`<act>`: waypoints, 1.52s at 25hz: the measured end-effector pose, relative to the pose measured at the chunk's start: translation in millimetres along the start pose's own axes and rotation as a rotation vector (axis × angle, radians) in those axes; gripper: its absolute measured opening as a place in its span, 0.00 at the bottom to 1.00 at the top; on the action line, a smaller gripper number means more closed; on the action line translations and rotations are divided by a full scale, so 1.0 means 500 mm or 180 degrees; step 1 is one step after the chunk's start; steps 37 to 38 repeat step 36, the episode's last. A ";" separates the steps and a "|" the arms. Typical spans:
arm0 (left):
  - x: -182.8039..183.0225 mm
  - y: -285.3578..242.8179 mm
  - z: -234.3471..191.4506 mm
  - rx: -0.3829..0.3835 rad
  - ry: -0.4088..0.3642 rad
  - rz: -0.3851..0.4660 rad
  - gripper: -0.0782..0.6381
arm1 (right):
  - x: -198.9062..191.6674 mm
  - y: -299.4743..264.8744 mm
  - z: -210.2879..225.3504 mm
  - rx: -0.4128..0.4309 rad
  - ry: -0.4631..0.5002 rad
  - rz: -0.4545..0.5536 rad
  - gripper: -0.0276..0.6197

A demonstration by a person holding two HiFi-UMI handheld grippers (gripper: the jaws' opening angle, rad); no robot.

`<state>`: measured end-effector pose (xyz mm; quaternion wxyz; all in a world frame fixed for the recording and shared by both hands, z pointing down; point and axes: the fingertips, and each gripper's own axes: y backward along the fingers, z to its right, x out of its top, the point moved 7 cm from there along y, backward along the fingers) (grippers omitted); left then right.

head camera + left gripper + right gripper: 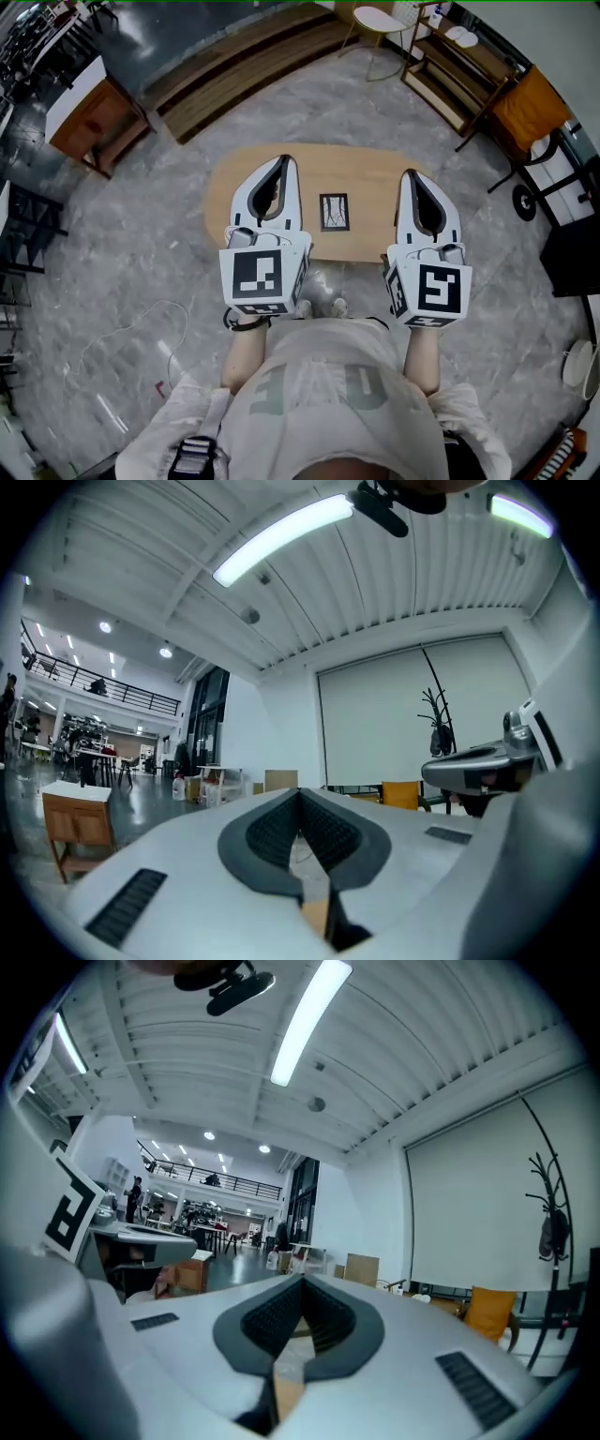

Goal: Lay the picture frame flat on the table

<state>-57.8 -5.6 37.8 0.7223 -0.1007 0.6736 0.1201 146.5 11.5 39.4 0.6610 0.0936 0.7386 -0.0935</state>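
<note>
A small dark-edged picture frame [334,212] sits in the middle of the oval wooden table [366,169], its face turned up toward the head view; it looks flat. My left gripper [284,159] hangs over the table to the frame's left, jaws together, nothing in them. To the frame's right, my right gripper [410,173] is also shut and empty. Both are clear of the frame. The left gripper view shows my left gripper [300,794] aimed level across the hall. My right gripper [302,1281] points the same way in its own view. Neither gripper view shows the frame.
The person stands at the table's near edge, shoes [319,307] just under it. A wooden cabinet [89,117] stands far left. A shelf unit [459,66] and an orange chair [530,108] stand at the back right. A thin cable [122,328] lies on the grey floor.
</note>
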 end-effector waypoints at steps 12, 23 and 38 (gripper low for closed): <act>-0.004 0.041 0.011 0.0015 -0.0070 0.0050 0.12 | -0.009 0.072 -0.032 -0.0083 -0.0281 0.0123 0.05; -0.002 0.048 0.012 0.0006 -0.0052 0.0053 0.12 | -0.015 0.060 -0.057 0.0121 -0.0268 -0.0007 0.05; -0.013 0.047 -0.001 -0.0019 -0.0010 -0.0002 0.12 | -0.025 0.043 -0.075 0.0195 -0.0254 -0.0091 0.05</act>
